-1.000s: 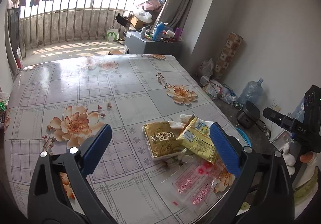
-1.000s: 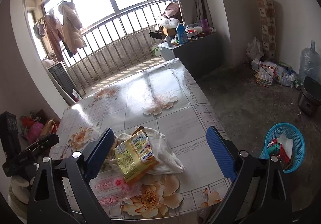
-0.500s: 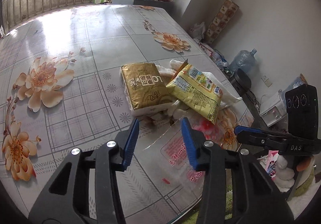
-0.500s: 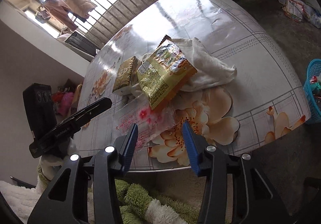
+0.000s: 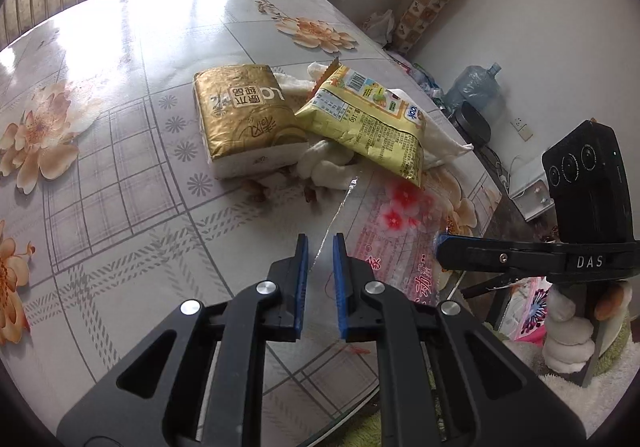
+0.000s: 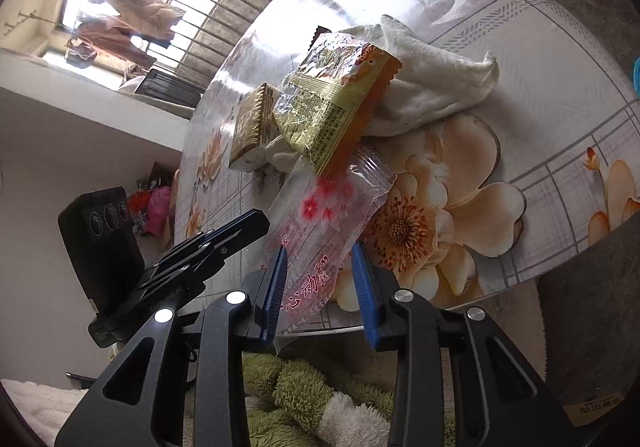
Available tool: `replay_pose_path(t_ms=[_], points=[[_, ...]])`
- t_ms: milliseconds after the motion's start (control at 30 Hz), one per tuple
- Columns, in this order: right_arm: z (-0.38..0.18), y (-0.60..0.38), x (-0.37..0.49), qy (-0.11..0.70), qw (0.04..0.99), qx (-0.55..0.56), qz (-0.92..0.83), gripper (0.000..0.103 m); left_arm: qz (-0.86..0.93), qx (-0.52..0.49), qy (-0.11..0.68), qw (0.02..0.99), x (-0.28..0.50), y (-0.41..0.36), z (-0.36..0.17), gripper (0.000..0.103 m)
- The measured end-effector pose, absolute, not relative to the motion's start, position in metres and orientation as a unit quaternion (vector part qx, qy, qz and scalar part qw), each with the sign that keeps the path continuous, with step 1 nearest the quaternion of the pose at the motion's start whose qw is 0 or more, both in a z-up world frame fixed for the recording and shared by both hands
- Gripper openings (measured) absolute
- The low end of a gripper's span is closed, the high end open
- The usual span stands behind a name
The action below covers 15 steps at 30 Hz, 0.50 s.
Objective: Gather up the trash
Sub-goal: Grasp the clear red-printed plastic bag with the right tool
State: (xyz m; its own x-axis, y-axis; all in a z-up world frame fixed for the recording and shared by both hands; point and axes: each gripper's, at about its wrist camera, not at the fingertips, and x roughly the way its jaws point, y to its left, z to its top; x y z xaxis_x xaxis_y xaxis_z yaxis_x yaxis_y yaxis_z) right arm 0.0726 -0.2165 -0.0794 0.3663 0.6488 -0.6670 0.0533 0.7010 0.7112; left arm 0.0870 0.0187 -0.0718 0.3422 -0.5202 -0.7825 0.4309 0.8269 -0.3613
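A clear plastic wrapper [image 5: 396,231] with pink flowers and red print lies at the near edge of the flowered table [image 5: 120,207]. My left gripper [image 5: 320,243] is closing. The wrapper's raised thin edge runs between its blue pads, and a gap still shows. My right gripper [image 6: 320,259] is also closing, astride the wrapper's [image 6: 320,223] overhanging end, its pads apart from the film. Behind lie a yellow snack bag [image 5: 364,119], a gold tissue pack [image 5: 244,115] and a white cloth [image 6: 432,79].
The table edge is just under both grippers, with a green shaggy rug [image 6: 300,387] below it. A blue basket [image 6: 636,75] shows at the right edge. A water jug [image 5: 476,87] and a black pot [image 5: 474,123] stand on the floor by the wall.
Both grippers have come down and tilted toward the wrapper at the table edge. Their jaws went from wide open to narrow, now straddling the wrapper.
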Motion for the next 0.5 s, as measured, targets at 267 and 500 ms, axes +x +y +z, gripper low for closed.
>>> replay_pose_path(t_ms=[267, 500], points=[[-0.076, -0.237, 0.058, 0.52, 0.764, 0.338, 0.176, 0.005, -0.326, -0.052, 0.503, 0.799, 0.081, 0.01, -0.069, 0.01], [-0.05, -0.262, 0.029, 0.505, 0.8, 0.298, 0.127, 0.004, -0.354, -0.056, 0.494, 0.792, 0.082, -0.006, -0.058, 0.011]])
